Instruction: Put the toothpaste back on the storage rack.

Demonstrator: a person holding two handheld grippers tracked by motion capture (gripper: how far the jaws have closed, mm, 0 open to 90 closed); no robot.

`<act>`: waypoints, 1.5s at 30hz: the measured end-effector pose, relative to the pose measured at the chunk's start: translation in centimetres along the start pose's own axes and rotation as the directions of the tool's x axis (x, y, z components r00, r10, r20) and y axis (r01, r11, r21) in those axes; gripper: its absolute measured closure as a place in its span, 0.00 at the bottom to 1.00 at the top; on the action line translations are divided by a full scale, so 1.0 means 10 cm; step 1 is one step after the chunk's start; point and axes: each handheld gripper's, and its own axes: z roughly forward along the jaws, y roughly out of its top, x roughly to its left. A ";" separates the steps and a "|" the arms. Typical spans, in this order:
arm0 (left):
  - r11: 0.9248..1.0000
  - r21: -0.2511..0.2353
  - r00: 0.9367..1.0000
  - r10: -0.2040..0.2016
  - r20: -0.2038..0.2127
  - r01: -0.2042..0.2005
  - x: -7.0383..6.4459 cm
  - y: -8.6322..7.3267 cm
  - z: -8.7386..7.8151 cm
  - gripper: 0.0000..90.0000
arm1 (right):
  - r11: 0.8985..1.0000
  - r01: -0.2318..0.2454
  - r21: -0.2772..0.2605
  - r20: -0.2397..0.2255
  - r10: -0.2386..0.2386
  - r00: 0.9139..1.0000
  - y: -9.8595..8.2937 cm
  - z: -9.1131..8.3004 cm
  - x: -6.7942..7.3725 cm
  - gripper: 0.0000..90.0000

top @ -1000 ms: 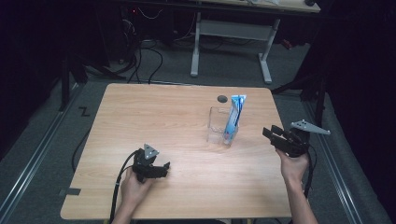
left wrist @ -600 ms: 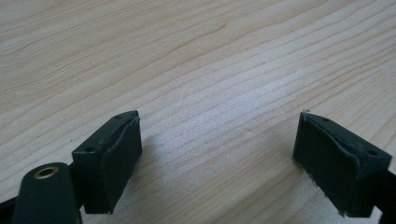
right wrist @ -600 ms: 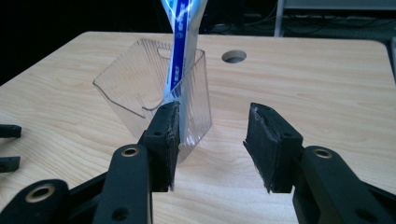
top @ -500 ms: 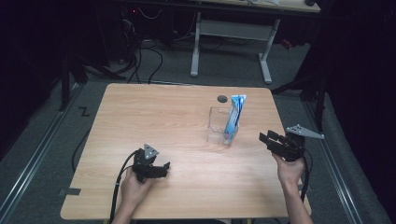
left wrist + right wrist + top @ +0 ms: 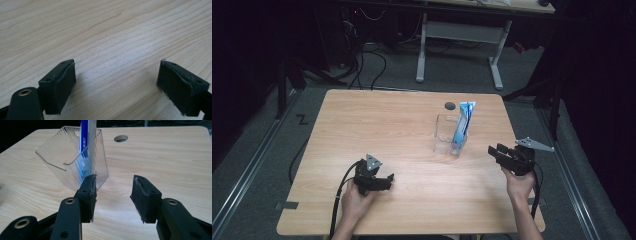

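The table [image 5: 382, 125] is the biggest thing here. It is wooden and light brown, with a small round hole [image 5: 450, 105] near its far edge.

Next comes the clear plastic holder [image 5: 447, 135]. It stands on the right half of the table, a little past the middle and nearer the far edge than the near one, just this side of the hole. In the right gripper view its walls are ribbed and see-through, and its front wall is cut lower than its back.

Inside the holder is a blue and white tube [image 5: 461, 127]. It stands up tall on the right side of the holder and leans a little, with its top sticking out above the rim.

The right gripper [image 5: 498, 151] is held in a hand near the right edge of the table, just beside the holder but not touching it. Its jaws are spread apart with nothing between them — they point at the holder's near corner.

The left gripper [image 5: 388, 180] is held in a hand near the table's near edge, left of the middle and well apart from the holder. Its jaws are spread wide too — bare wood lies between them.
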 end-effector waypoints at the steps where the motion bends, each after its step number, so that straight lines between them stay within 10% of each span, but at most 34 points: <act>1: 1.000 0.000 1.000 0.000 0.000 0.000 0.00 0.00 0.00 0.17 | 1.000 0.003 0.002 0.003 -0.003 1.000 -0.01 0.00 0.00 0.61; 45: 1.000 0.000 1.000 0.000 0.000 0.000 0.00 0.00 0.00 0.17 | 0.991 0.041 0.129 0.043 -0.047 0.998 -0.45 0.42 0.07 0.63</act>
